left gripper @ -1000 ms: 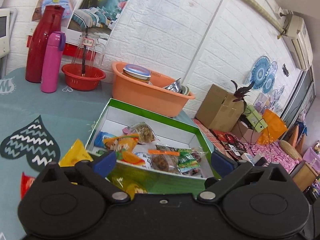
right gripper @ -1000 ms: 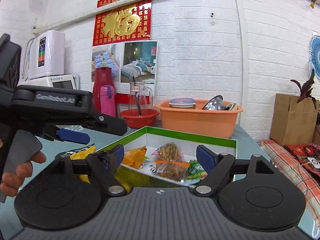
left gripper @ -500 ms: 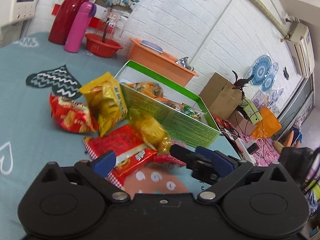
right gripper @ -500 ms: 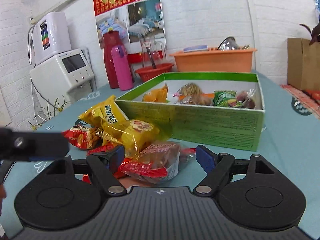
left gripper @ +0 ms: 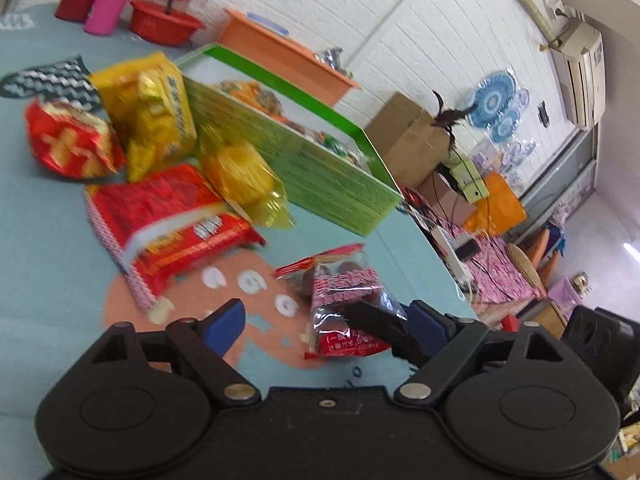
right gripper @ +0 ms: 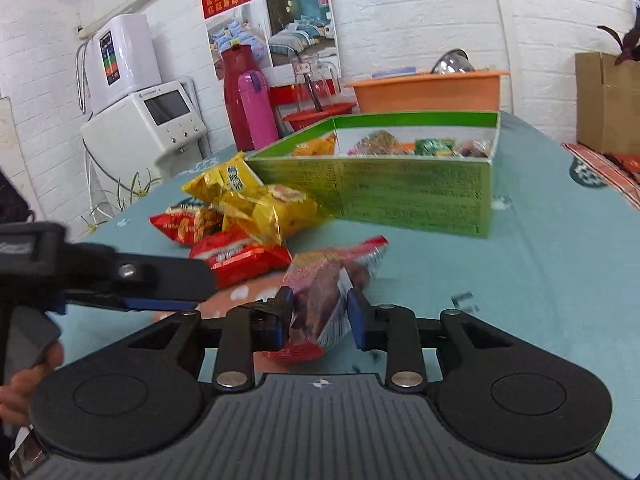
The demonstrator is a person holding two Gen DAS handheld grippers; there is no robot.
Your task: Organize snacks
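Snack pkt [right gripper: 324, 300] between closing right claw [right gripper: 318, 316] pads, left claw [left gripper: 324, 322] spread beside

Red-and-clear snack packet [right gripper: 320, 300] lies flat between blue pads [right gripper: 357, 317] — near the green box [right gripper: 412, 200].

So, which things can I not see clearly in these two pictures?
- Print on the red packet: left wrist view, motion blur.
- Near end of the clear snack bag: right wrist view, partly behind the closing right tool.
- Snacks deep in the green box: both views, near wall hides them.
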